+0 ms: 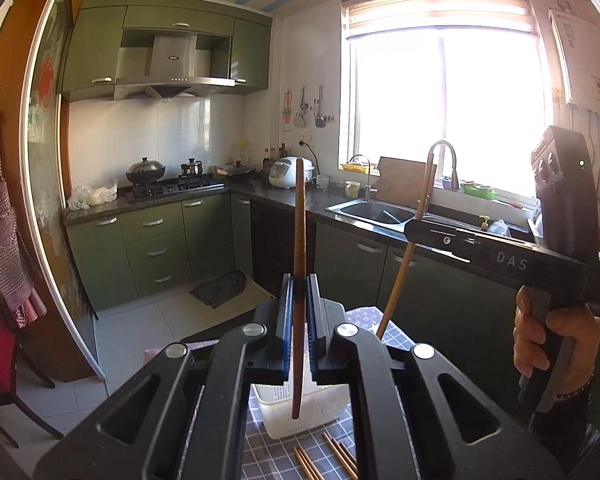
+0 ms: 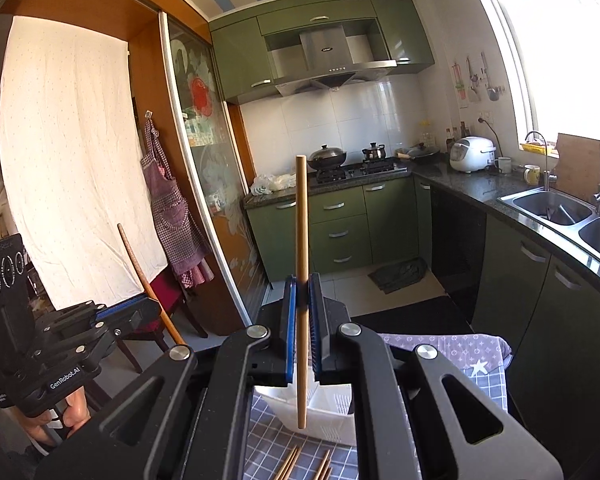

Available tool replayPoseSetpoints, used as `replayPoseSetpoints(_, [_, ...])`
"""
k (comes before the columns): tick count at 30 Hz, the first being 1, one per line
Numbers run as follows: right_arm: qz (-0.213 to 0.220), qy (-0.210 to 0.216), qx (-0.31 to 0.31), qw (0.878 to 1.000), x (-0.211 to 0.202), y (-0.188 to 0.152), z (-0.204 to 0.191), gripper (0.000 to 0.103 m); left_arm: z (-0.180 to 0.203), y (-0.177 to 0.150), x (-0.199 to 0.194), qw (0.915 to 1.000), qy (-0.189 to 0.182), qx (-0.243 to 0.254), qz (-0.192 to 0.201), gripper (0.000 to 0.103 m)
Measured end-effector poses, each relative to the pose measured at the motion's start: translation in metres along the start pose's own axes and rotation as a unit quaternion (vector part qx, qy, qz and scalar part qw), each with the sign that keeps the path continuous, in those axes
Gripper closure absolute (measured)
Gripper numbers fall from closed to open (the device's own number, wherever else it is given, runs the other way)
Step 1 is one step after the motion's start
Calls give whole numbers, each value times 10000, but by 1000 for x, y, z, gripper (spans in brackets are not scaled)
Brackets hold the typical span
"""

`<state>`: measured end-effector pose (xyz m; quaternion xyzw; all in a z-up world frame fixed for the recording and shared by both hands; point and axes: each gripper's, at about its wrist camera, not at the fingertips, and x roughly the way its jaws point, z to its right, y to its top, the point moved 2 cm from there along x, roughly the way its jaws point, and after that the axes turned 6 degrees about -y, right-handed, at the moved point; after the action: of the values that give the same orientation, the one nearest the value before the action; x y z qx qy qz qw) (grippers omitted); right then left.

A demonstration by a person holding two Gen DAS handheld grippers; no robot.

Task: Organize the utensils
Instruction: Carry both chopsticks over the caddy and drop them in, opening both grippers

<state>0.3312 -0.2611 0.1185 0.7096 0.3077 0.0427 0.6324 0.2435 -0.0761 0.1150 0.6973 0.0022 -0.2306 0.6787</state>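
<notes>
Left wrist view shows the left gripper (image 1: 299, 300) clenched on a dark chopstick (image 1: 299, 240) and the right gripper (image 2: 300, 312) on a light chopstick (image 2: 301, 240), both upright above the white basket (image 1: 324, 408), likely for dropping in.

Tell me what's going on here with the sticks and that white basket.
A person holds a tool in each hand, and each is shut on a single chopstick held upright. The left tool grips a dark brown chopstick; the right tool grips a lighter wooden chopstick. Both hang above a white slotted basket on a checked tablecloth. More loose chopsticks lie on the cloth in front of the basket.
</notes>
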Motion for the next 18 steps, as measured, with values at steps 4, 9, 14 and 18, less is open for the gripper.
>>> replayPoseSetpoints(4, [-33, -145, 0, 9999, 27, 4, 11, 96, -4, 10, 21, 9999, 71, 60, 46, 97])
replayPoseSetpoints(9, [-186, -341, 48, 9992, 64, -16, 26, 96, -13, -3, 60, 9998, 177, 37, -87, 97])
replayPoseSetpoints(14, [-463, -370, 68, 9982, 94, -49, 35, 96, -24, -34, 95, 9985, 135, -188, -500, 97])
replayPoseSetpoints(18, [-671, -403, 8, 9969, 110, -79, 34, 96, -34, -64, 112, 9957, 138, -353, -843, 97])
